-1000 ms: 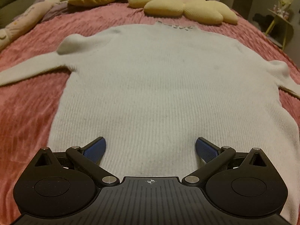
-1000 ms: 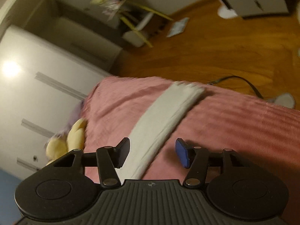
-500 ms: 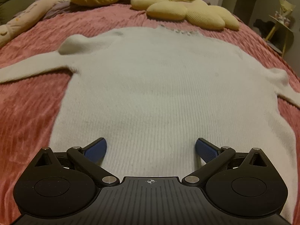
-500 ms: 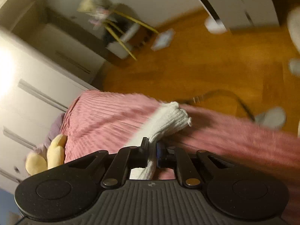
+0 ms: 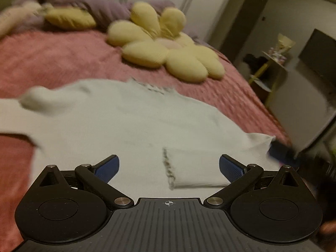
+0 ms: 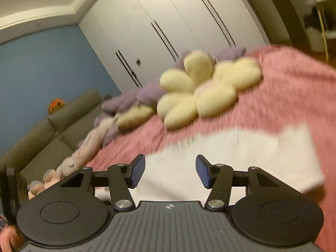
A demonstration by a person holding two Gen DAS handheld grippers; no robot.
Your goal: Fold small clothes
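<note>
Sweater [image 5: 117, 121], cream and ribbed, lies flat on the pink bedspread [image 5: 52, 63] with its neck toward the far side, where the yellow flower cushion [image 5: 166, 48] sits. Its right sleeve [image 5: 195, 170] is folded across the body, cuff ending near the middle; the left sleeve runs off to the left. My left gripper [image 5: 169, 168] hovers over the near hem, jaws spread wide, nothing between them. My right gripper [image 6: 170, 171] hangs over the sweater's right side; its jaws are opening and I see only cloth beyond them, none pinched. White wardrobe doors [image 6: 168, 31] stand behind the bed.
</note>
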